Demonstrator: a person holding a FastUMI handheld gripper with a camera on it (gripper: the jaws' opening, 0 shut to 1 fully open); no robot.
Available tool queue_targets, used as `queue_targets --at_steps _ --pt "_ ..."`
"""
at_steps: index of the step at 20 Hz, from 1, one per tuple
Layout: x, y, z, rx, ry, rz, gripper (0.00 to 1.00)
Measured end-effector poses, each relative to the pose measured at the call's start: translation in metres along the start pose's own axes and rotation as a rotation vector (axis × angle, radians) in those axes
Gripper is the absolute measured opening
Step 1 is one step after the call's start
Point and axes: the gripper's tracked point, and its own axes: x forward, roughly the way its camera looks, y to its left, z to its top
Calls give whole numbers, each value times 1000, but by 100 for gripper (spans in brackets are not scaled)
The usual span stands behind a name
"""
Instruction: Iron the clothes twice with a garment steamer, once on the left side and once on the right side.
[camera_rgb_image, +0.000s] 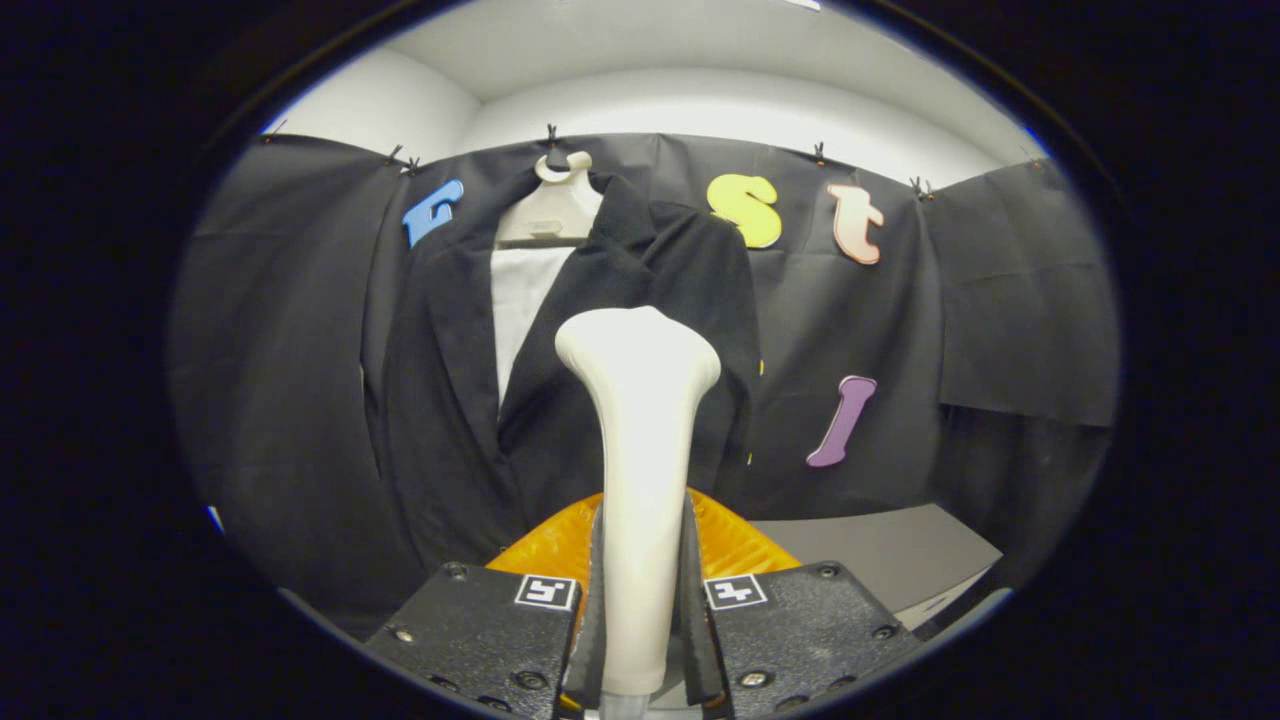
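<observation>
White garment steamer (640, 450) sits clamped in the gripper (640, 600), both fingers pressing its handle, head up. Dark jacket (600, 380) hangs straight ahead beyond it, long axis vertical, apparently not touching.

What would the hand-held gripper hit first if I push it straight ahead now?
Probably the dark jacket on its hanger. The hand-held gripper is shut on the steamer, whose head leads; depth is unclear.

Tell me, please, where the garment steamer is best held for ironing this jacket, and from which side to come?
By its slim handle, as now: the gripper is shut on the garment steamer, one of its fingers pressing each side of the narrow shaft from behind. The shaft fits between them, while the flared head, pointing toward the hanging jacket, looks too wide to clamp and should probably stay free.
</observation>
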Motion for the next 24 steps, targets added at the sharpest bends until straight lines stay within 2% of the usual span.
queue_targets --at_steps 24 --pt "-14 16 -165 -32 260 32 33"
